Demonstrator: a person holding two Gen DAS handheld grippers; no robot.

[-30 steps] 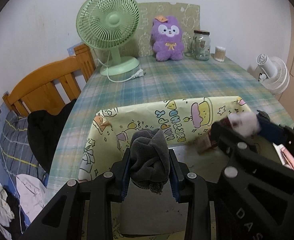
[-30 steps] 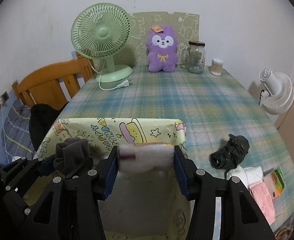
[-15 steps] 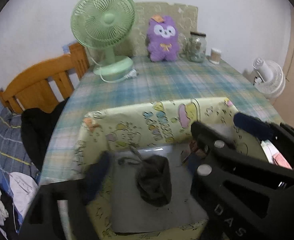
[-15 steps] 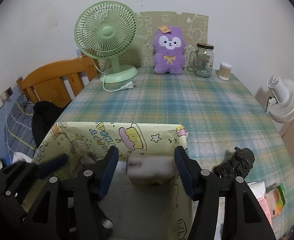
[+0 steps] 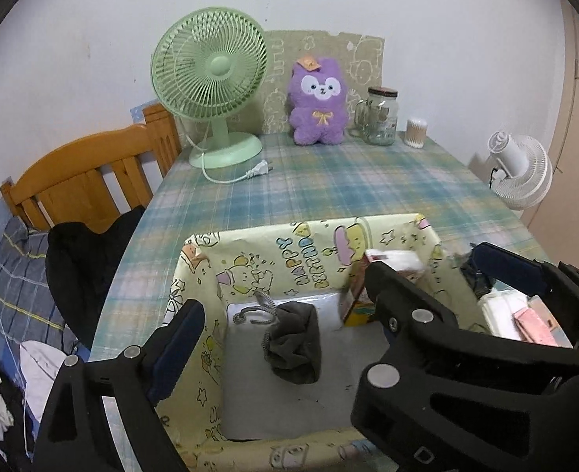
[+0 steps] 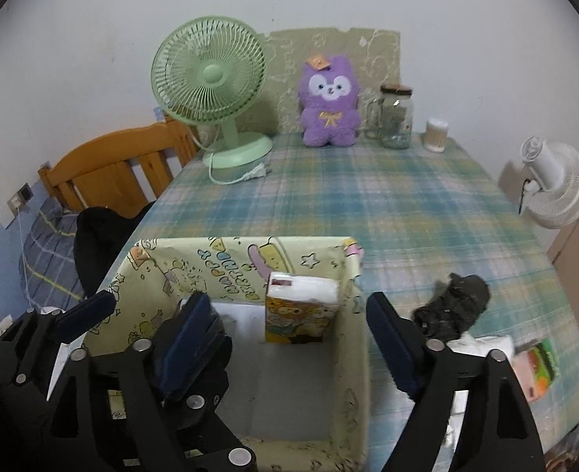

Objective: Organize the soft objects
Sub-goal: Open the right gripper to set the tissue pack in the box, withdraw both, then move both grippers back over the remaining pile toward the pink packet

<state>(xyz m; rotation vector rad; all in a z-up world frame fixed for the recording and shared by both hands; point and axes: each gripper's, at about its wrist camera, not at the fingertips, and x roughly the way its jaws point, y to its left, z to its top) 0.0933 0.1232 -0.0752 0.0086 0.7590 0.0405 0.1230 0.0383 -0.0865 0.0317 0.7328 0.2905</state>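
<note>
A yellow cartoon-print box (image 5: 289, 251) (image 6: 211, 267) stands at the near edge of the table. A grey drawstring sock pouch (image 5: 295, 346) lies loose on its floor. My left gripper (image 5: 289, 314) hangs open above it, touching nothing. A tissue pack (image 6: 301, 310) (image 5: 395, 261) stands upright against the box's far wall. Above and just short of it, my right gripper (image 6: 289, 306) has its jaws opening, and the pads are clear of the pack. The right gripper's body hides the left gripper's right finger. A black bundle (image 6: 452, 306) lies on the table right of the box.
At the far end stand a green fan (image 5: 211, 90), a purple plush (image 5: 319, 106), a glass jar (image 5: 382, 116) and a swab pot (image 5: 415, 133). White and pink packets (image 6: 486, 344) lie near right. A wooden chair (image 5: 85, 173) with a dark garment is left; a white fan (image 5: 521, 173) is right.
Both grippers opened and let go. The grey pouch dropped to the box floor and the tissue pack came to rest upright by the far wall. Both grippers lifted slightly.
</note>
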